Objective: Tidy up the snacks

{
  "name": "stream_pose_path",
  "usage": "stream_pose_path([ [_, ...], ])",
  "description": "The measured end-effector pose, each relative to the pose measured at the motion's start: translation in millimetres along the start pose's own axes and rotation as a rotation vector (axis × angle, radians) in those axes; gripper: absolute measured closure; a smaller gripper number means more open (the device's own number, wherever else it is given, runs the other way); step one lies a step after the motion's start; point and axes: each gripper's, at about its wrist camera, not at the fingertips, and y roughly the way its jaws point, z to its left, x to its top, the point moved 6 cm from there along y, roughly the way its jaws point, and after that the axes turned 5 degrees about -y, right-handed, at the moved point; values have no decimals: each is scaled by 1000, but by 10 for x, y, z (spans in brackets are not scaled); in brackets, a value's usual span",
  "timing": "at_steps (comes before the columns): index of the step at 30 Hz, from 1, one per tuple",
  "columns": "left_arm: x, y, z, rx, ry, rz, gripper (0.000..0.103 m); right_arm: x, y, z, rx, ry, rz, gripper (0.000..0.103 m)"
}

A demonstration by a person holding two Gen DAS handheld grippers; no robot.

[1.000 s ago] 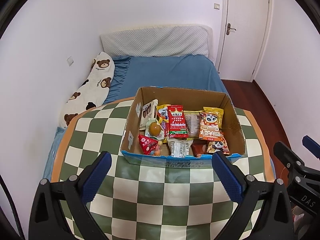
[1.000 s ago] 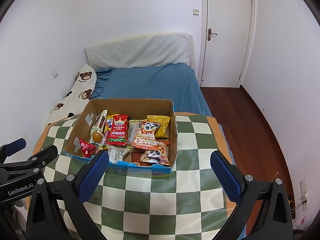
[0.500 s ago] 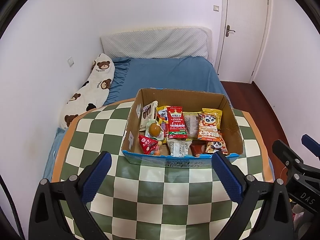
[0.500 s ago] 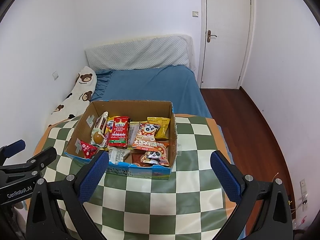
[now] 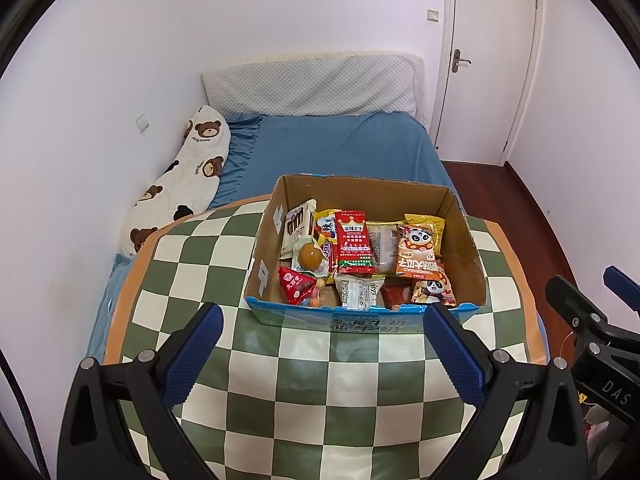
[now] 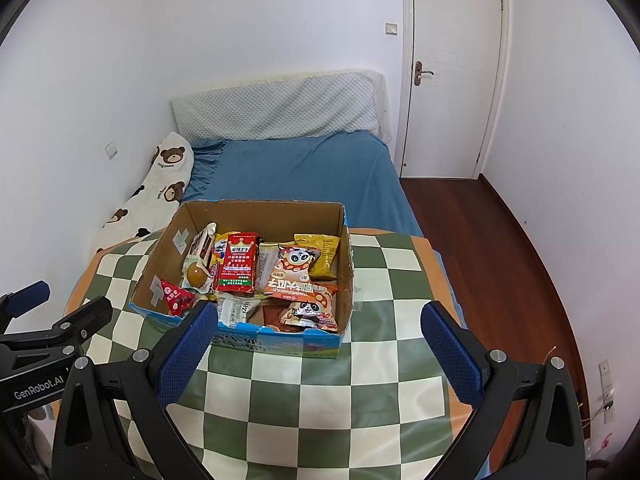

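Both claws spread wide, grasping nothing: the cardboard snack box (image 5: 366,312) sits dead ahead of the left claw (image 5: 320,344), left-forward of the right claw (image 6: 316,340).

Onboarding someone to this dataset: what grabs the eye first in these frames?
First the open cardboard box packed with bright snack packets, sitting on the green-and-cream checkered table; a tall red packet and an orange panda packet stand out inside. Next the blue-padded left gripper and right gripper, both open and empty, short of the box. Behind lies a blue bed with a bear-print pillow.
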Motion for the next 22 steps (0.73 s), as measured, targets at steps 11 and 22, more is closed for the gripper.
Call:
stream_pose_path([
  [11, 2, -78, 1, 3, 0, -7, 0, 8, -26, 7, -2, -3, -7, 0],
  [22, 15, -98, 3, 3, 2, -9, 0, 29, -42, -26, -3, -3, 1, 0],
])
